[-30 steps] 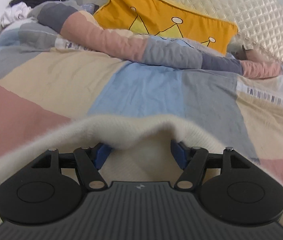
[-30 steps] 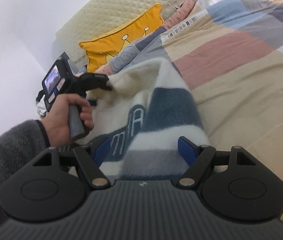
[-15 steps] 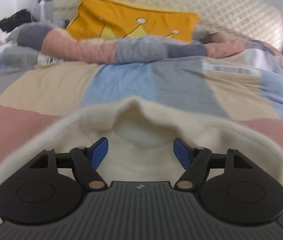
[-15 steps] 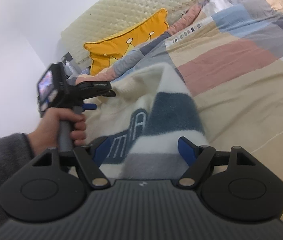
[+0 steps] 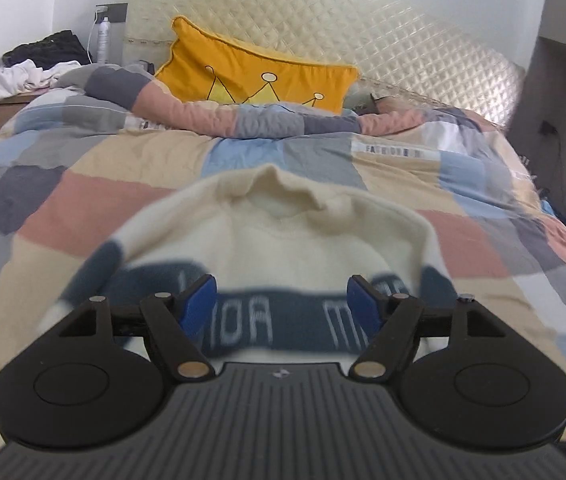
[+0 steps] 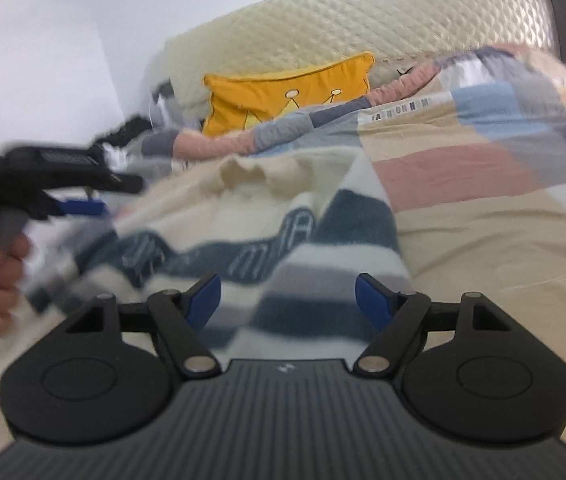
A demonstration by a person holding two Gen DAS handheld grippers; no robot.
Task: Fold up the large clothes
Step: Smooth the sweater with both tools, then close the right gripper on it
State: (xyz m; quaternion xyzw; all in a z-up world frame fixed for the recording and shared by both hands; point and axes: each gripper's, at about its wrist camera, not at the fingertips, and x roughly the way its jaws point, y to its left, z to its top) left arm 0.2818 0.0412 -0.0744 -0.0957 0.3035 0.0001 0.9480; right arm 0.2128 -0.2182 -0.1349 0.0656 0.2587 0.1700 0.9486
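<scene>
Cream sweater (image 5: 283, 240) with navy stripes lies spread on the patchwork bed cover (image 5: 123, 168), collar toward the yellow pillow (image 5: 251, 76). Left gripper (image 5: 282, 300) and right gripper (image 6: 287, 296) hover over it — jaws apart, nothing clamped.

A white strip (image 6: 401, 111) on the patchwork duvet (image 6: 463, 168) reads "FASHION HOME".

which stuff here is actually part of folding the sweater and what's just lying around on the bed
Part of the job:
- cream knit sweater with navy and grey stripes
- left gripper, blue fingers apart
- right gripper, blue fingers apart

Just lying about:
- yellow crown-print cushion
- patchwork quilt in pastel blocks
- pile of black and white clothes
- white spray bottle
</scene>
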